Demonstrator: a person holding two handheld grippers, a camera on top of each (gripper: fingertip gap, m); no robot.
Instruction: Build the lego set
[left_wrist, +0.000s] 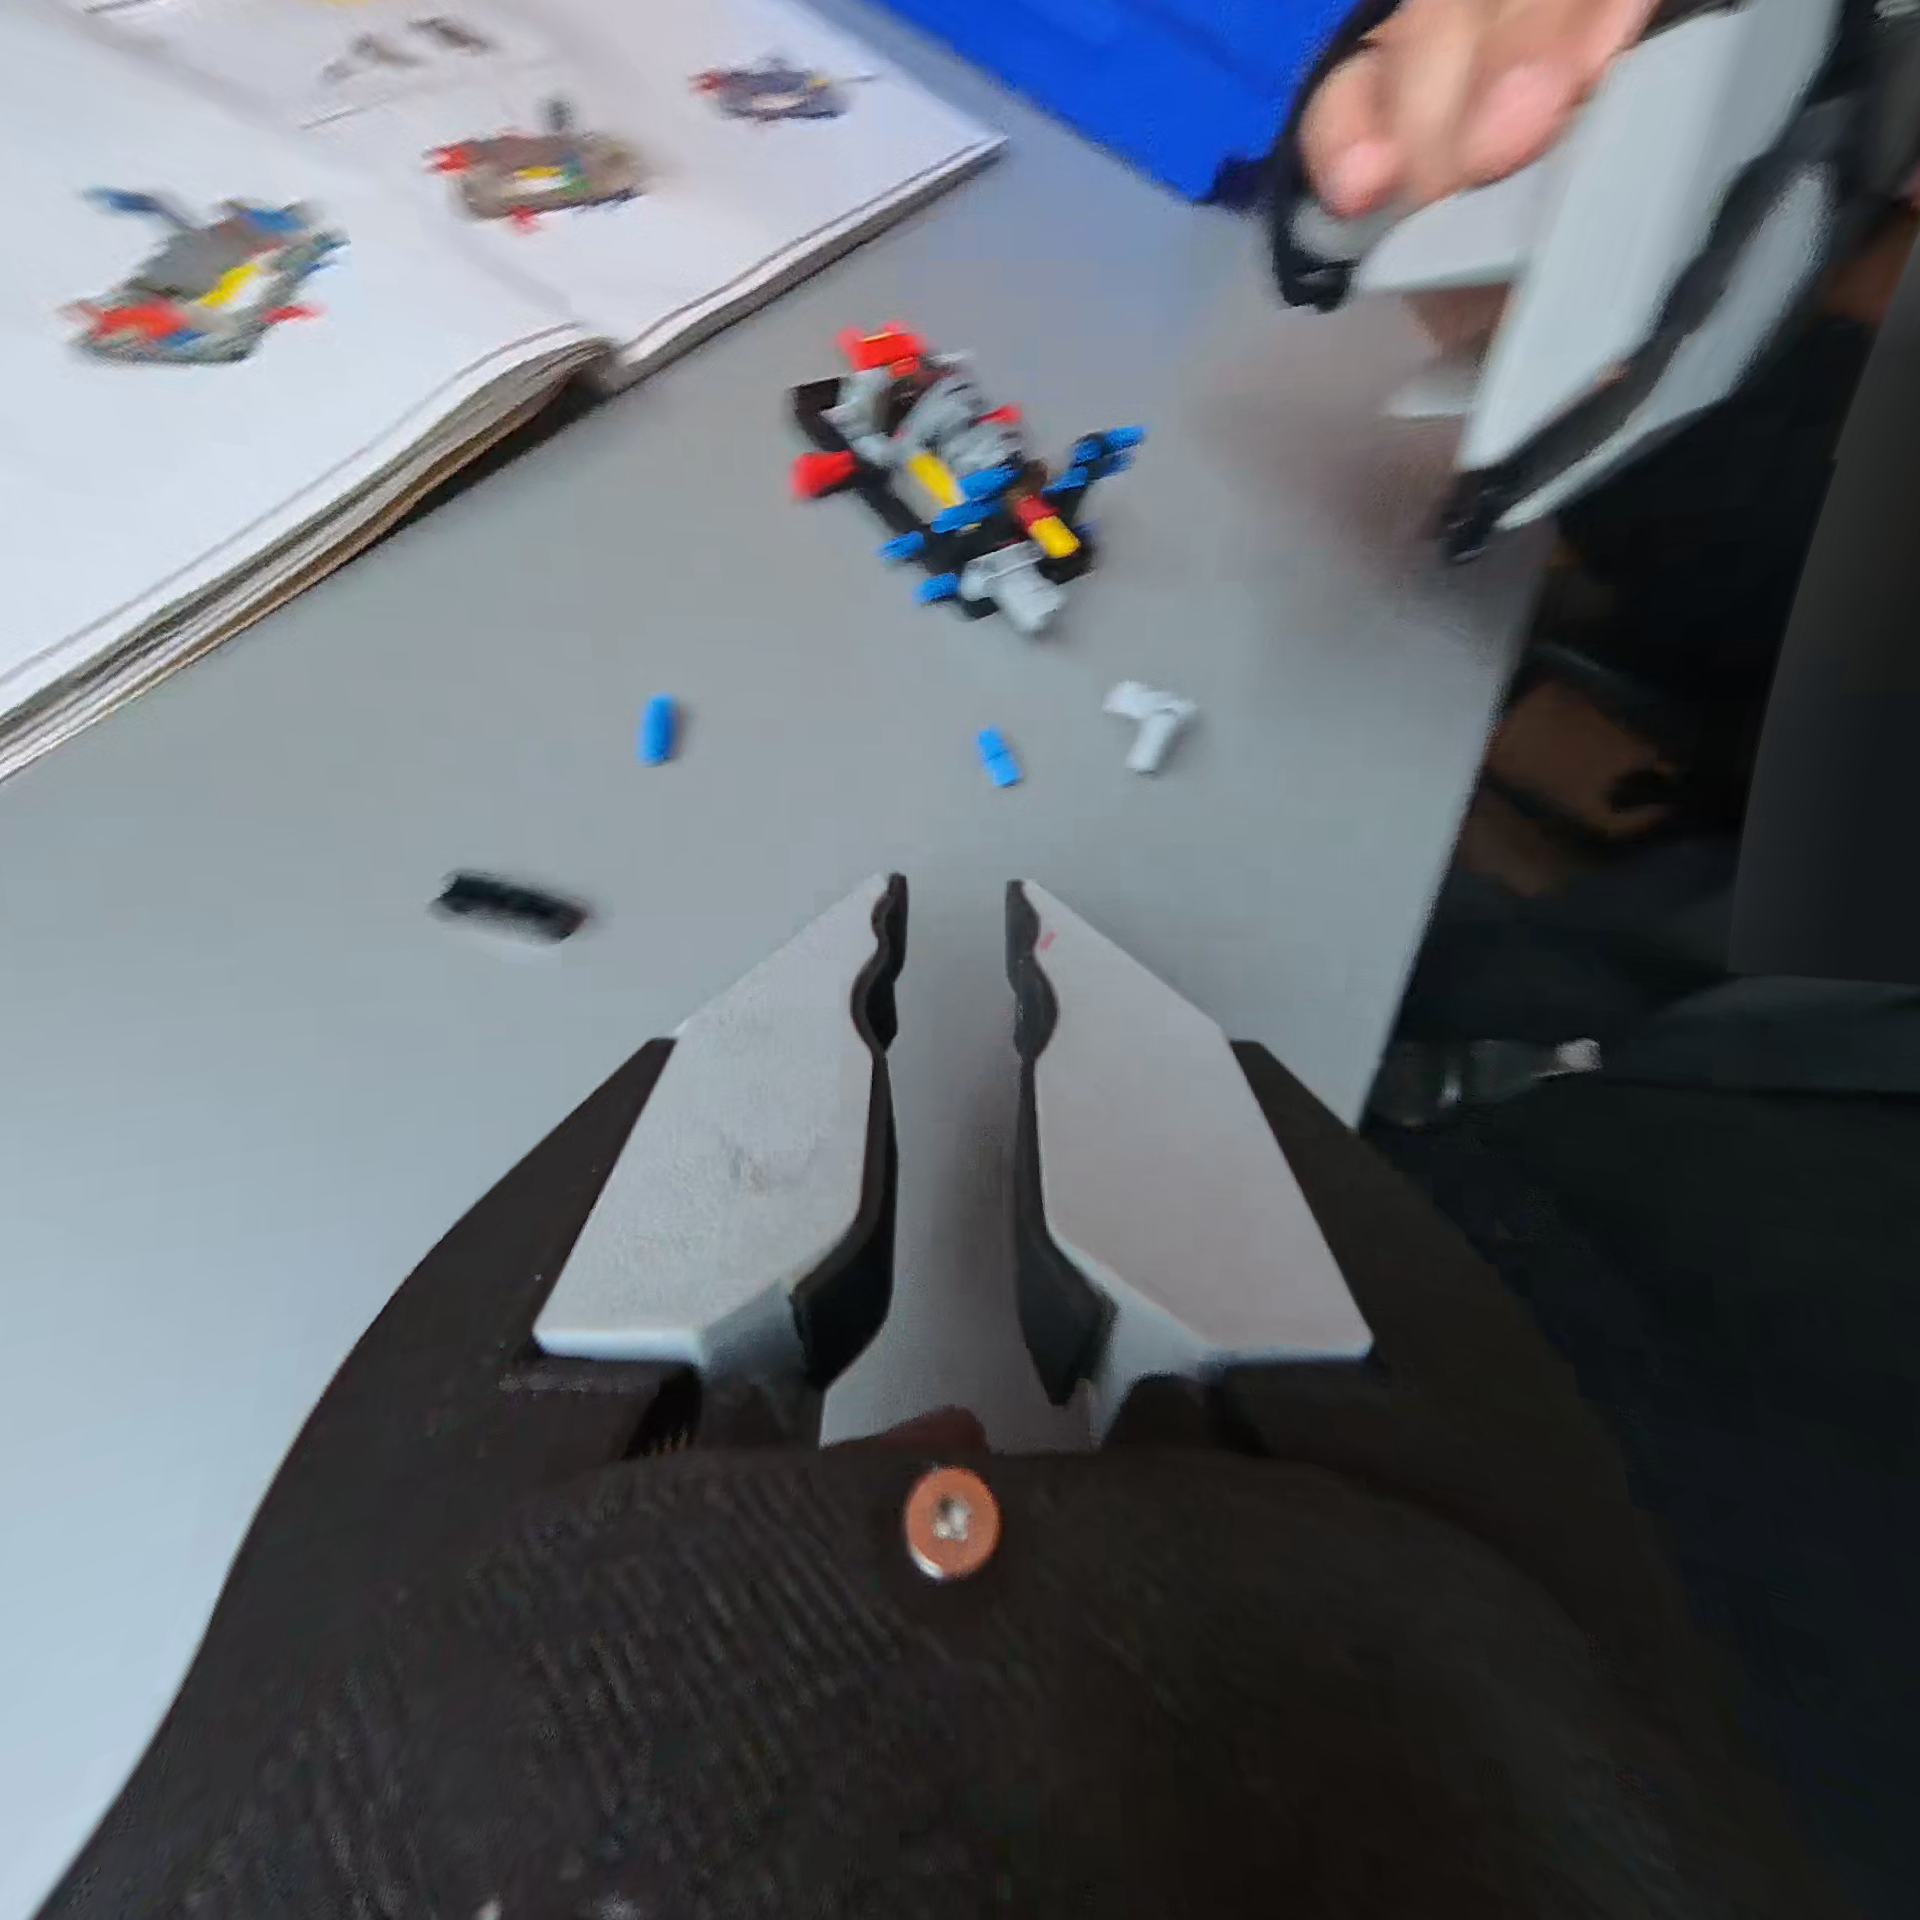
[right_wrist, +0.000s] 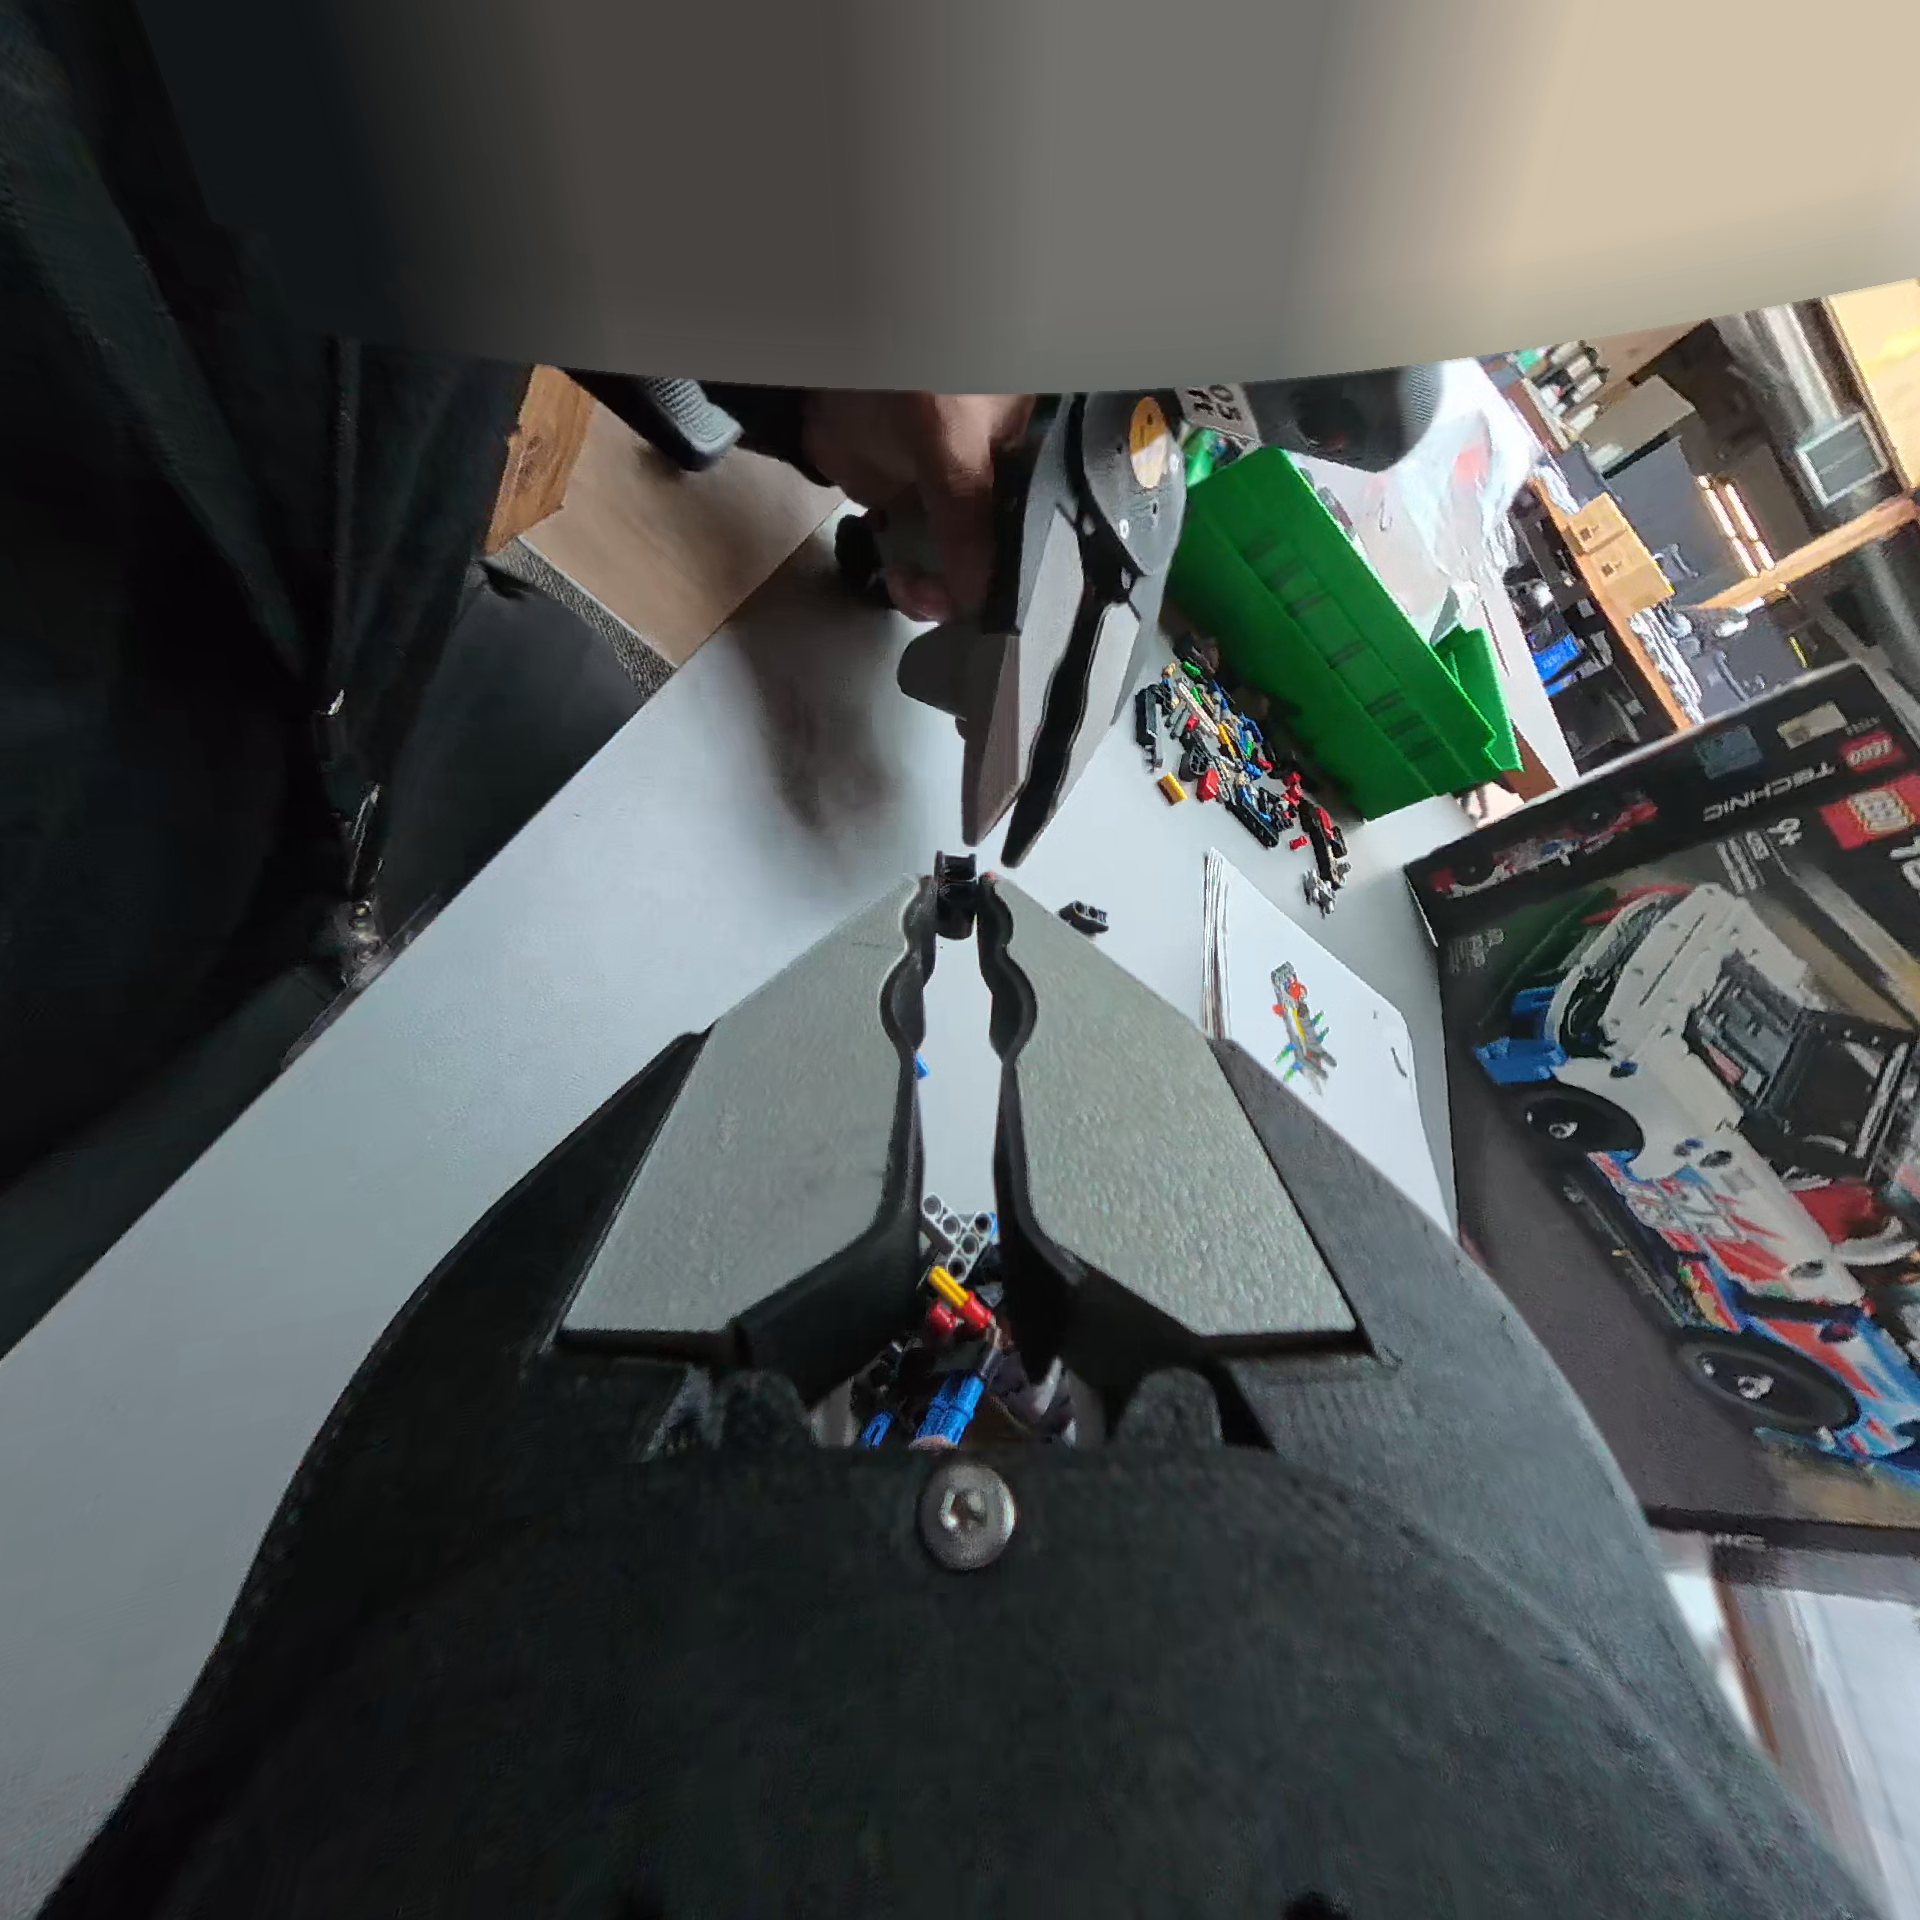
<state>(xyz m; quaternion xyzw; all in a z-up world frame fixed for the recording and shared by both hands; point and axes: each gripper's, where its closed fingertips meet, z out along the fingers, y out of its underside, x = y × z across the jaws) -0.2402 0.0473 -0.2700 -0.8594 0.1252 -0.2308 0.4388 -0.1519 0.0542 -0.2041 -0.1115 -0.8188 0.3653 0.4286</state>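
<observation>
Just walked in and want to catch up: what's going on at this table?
A person is building a lego set with two handheld grippers. The right gripper pinches a small black piece at its fingertips; the left gripper is open and empty. The partly built model sits on the grey table beside an open instruction booklet and loose pieces.

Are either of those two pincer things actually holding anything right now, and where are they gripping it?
The right gripper pinches a small black piece at its very fingertips. The left gripper is open and holds nothing.
</observation>
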